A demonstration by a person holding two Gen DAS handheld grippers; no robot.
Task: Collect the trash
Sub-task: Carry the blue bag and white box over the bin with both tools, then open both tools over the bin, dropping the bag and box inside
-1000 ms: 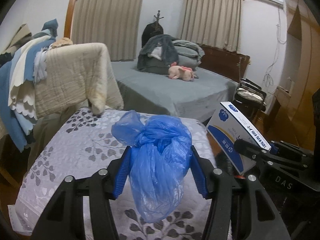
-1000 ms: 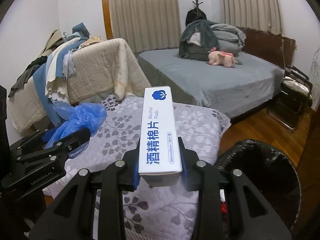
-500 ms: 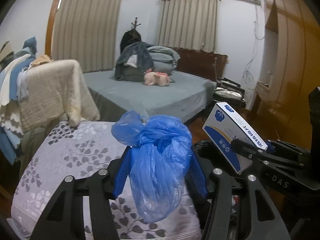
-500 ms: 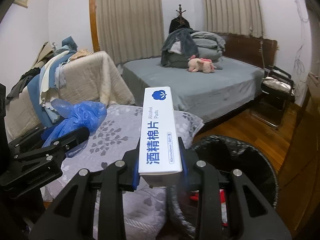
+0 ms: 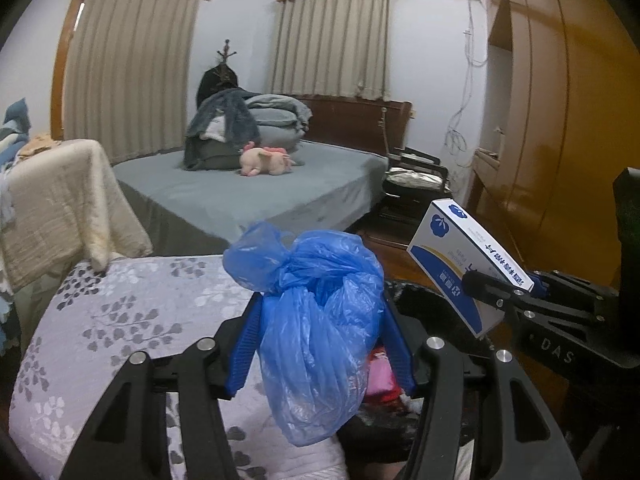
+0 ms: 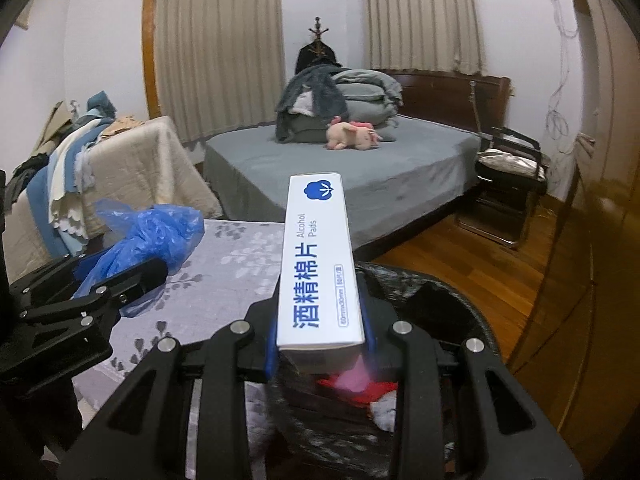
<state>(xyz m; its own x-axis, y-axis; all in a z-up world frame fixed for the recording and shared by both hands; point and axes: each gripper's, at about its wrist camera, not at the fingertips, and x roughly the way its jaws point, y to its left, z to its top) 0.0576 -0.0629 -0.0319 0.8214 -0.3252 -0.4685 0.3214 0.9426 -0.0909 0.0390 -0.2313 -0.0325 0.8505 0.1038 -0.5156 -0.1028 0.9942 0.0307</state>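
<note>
Blue crinkled plastic, a knotted thin bag [image 5: 320, 312], fills the lower middle of the left wrist view, pinched between the blue pads of the left gripper [image 5: 320, 316], whose black fingers press in on it from both sides while its bulk hangs down below them. At the right of that frame the right gripper [image 5: 500, 292] clamps a white and blue rectangular cardboard box of alcohol pads [image 5: 460, 264], tilted with one end raised toward the upper left. From the right wrist camera the same box [image 6: 318, 264] runs up the centre, squeezed at its near end by the right gripper [image 6: 320, 336], and the left gripper [image 6: 120, 280] with its bag [image 6: 152, 236] sits at the left edge. Beneath both tools, at the lower right, gapes a round bin lined with black plastic [image 6: 460, 308], holding red and pink scraps. A grey quilt with a leaf print [image 5: 132, 312] covers the surface to the left of the bin.
</note>
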